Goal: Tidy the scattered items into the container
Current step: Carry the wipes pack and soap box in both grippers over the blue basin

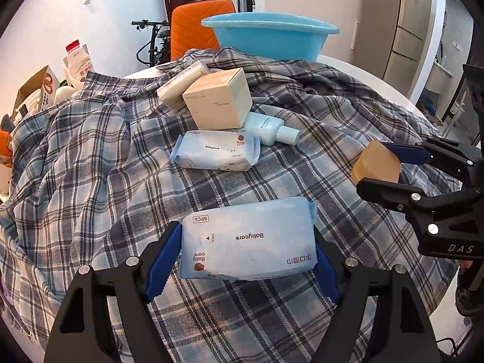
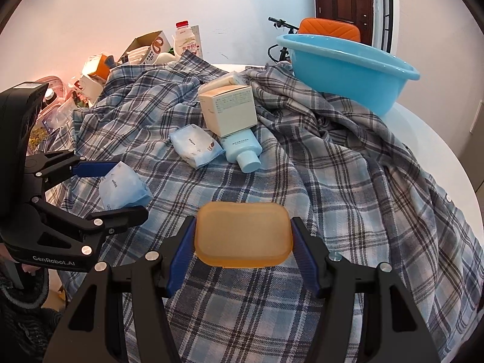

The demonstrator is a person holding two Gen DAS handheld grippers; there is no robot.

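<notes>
My left gripper (image 1: 245, 260) is shut on a light blue Babycare wipes pack (image 1: 248, 239), held above the plaid cloth; it also shows in the right wrist view (image 2: 122, 187). My right gripper (image 2: 243, 242) is shut on an amber soap bar (image 2: 243, 234), seen in the left wrist view too (image 1: 376, 163). A blue basin (image 1: 269, 34) (image 2: 348, 69) stands at the table's far side. On the cloth lie a second wipes pack (image 1: 216, 152), a beige box (image 1: 219, 103), a pale blue bottle (image 1: 272, 130) and a cream pack (image 1: 181, 84).
A plaid shirt (image 1: 90, 166) covers most of the white round table (image 2: 438, 151). A milk bottle (image 1: 78, 60), an open carton (image 1: 33, 90) and clutter stand at the left edge. An orange chair (image 1: 196, 27) stands behind the basin.
</notes>
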